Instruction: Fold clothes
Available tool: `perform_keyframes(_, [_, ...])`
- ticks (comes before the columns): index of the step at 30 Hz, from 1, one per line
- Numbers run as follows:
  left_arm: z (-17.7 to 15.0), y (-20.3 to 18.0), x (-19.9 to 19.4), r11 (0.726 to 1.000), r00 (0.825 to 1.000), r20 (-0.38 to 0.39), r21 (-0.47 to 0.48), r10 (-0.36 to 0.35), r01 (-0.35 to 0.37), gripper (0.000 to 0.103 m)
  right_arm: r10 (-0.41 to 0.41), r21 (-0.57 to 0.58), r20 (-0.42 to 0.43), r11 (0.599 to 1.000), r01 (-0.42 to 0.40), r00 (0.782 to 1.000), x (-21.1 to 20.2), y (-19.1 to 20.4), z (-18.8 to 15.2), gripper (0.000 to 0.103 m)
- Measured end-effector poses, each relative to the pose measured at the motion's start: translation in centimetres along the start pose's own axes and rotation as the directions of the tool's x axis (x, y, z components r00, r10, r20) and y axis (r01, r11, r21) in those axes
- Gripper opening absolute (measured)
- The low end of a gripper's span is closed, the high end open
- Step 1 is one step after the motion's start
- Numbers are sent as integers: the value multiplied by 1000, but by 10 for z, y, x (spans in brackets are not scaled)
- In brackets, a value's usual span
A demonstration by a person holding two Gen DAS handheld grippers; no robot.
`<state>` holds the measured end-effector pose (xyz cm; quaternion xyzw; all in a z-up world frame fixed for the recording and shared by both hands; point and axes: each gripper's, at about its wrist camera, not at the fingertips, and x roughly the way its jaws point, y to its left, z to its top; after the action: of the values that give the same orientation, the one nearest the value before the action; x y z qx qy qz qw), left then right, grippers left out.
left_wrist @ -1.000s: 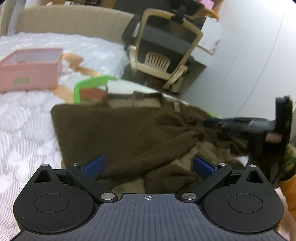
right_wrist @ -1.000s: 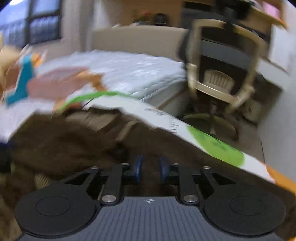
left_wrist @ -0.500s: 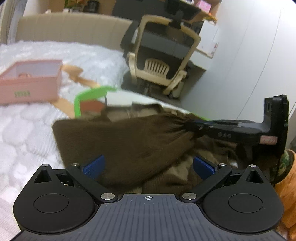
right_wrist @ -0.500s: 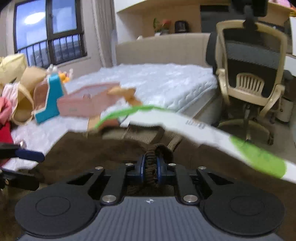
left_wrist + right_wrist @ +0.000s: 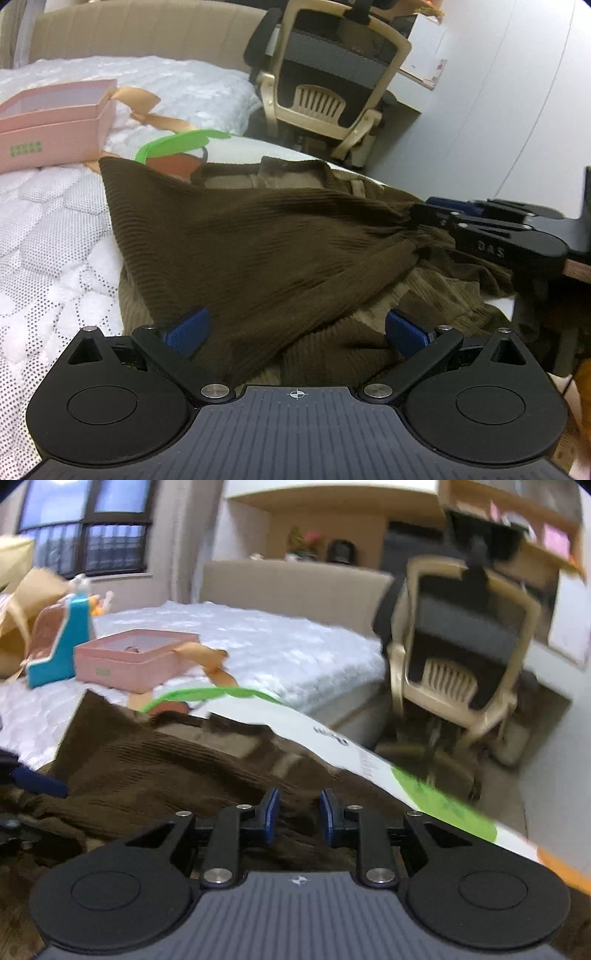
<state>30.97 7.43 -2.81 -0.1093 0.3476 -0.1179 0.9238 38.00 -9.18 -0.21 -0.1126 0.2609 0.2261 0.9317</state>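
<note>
The brown sweater [image 5: 258,240] lies spread at the edge of the bed [image 5: 44,229], partly on a white sheet with green print [image 5: 369,764]. Its collar faces the far side, towards the chair [image 5: 332,74].

The left tool [image 5: 295,330] hangs low over the near part of the sweater. Its jaws stand wide apart, the blue pads [image 5: 186,328] lie well to either side, and nothing is between them. Under it the knit is folded in loose layers, with a paler ribbed part showing below the darker top fold.

The right tool [image 5: 417,218] reaches in from the right side of the left wrist view. A fold of the sweater runs up to its tip in tight pleats and is stretched from there back to the far left corner of the garment. In the right wrist view, which is blurred, its pads stand a narrow gap apart with dark knit at and behind the gap. Whether they pinch the cloth or have let go cannot be told.

A pink box [image 5: 55,125] sits on the bed beyond the sweater's left corner, with a tan ribbon [image 5: 147,107] beside it. A green band [image 5: 177,142] lies just behind the sweater.
</note>
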Motion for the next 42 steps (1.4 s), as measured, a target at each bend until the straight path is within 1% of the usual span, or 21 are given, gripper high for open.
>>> perform_keyframes(2, [-3, -1, 0, 1000, 1000, 12, 8, 5, -5, 103, 48, -10, -16, 999, -48, 999, 2, 10, -1, 23])
perform_keyframes(4, [-5, -1, -1, 1000, 1000, 23, 12, 3, -3, 103, 79, 52, -96, 996, -74, 992, 20, 7, -3, 23])
perform_keyframes(6, [-7, 0, -1, 1000, 1000, 29, 11, -3, 3, 103, 123, 129, -103, 986, -109, 987, 25, -8, -5, 22])
perform_keyframes(8, [-7, 2, -2, 1000, 999, 33, 6, -13, 13, 103, 104, 182, -90, 979, -86, 991, 8, -26, -4, 22])
perform_keyframes(11, [-9, 1, -2, 1000, 999, 41, 14, -12, 11, 103, 49, 232, -62, 972, -33, 997, -24, -53, -5, 31])
perform_keyframes(13, [-10, 1, -3, 1000, 999, 46, 12, -15, 15, 103, -25, 254, -25, 967, 30, 999, -60, -78, -15, 52])
perform_keyframes(14, [-10, 2, -3, 1000, 999, 49, 9, -17, 17, 103, -68, 277, -11, 958, 68, 998, -73, -90, -21, 56])
perform_keyframes(16, [-10, 3, -3, 1000, 999, 51, 6, -19, 19, 103, -185, 371, -2, 913, 173, 983, -101, -127, -39, 58])
perform_keyframes(18, [-10, 2, -3, 1000, 999, 51, 7, -18, 18, 103, -296, 474, -17, 838, 268, 955, -126, -165, -58, 60])
perform_keyframes(19, [-10, 2, -3, 1000, 999, 50, 9, -16, 15, 103, -319, 524, -27, 803, 286, 947, -132, -180, -68, 60])
perform_keyframes(21, [-10, 1, -3, 1000, 999, 49, 14, -11, 11, 103, -349, 613, -45, 730, 302, 936, -141, -209, -87, 62])
perform_keyframes(22, [-10, 0, -3, 1000, 999, 48, 16, -9, 8, 103, -346, 640, -47, 710, 295, 937, -141, -219, -95, 65])
perform_keyframes(24, [-10, 0, -3, 1000, 999, 47, 21, -5, 4, 103, -296, 664, -48, 704, 252, 954, -130, -229, -107, 71])
perform_keyframes(27, [-10, -1, -3, 1000, 999, 47, 21, -5, 4, 103, -251, 651, -61, 723, 229, 966, -100, -228, -116, 75])
perform_keyframes(29, [-10, -1, -3, 1000, 999, 49, 19, -5, 4, 103, -232, 618, -72, 753, 226, 970, -81, -222, -113, 45])
perform_keyframes(30, [-11, 0, -3, 1000, 999, 50, 18, -5, 4, 103, -232, 573, -52, 790, 219, 971, -81, -211, -96, 20])
perform_keyframes(33, [-11, 1, -3, 1000, 999, 53, 13, -8, 8, 103, -222, 411, 37, 892, 187, 974, -86, -174, -39, 17])
perform_keyframes(34, [-11, 0, -3, 1000, 999, 53, 15, -6, 6, 103, -200, 338, 95, 928, 157, 975, -94, -154, -15, 16])
perform_keyframes(36, [-11, 0, -3, 1000, 999, 53, 17, -5, 4, 103, -103, 196, 203, 979, 62, 974, -108, -109, 31, 16])
perform_keyframes(38, [-11, 1, -4, 1000, 998, 55, 14, -7, 6, 103, -8, 89, 246, 996, -14, 969, -105, -68, 65, 16])
perform_keyframes(42, [-12, 5, -6, 1000, 998, 63, 3, -15, 15, 103, 153, -33, 202, 988, -150, 967, -56, 13, 97, 14])
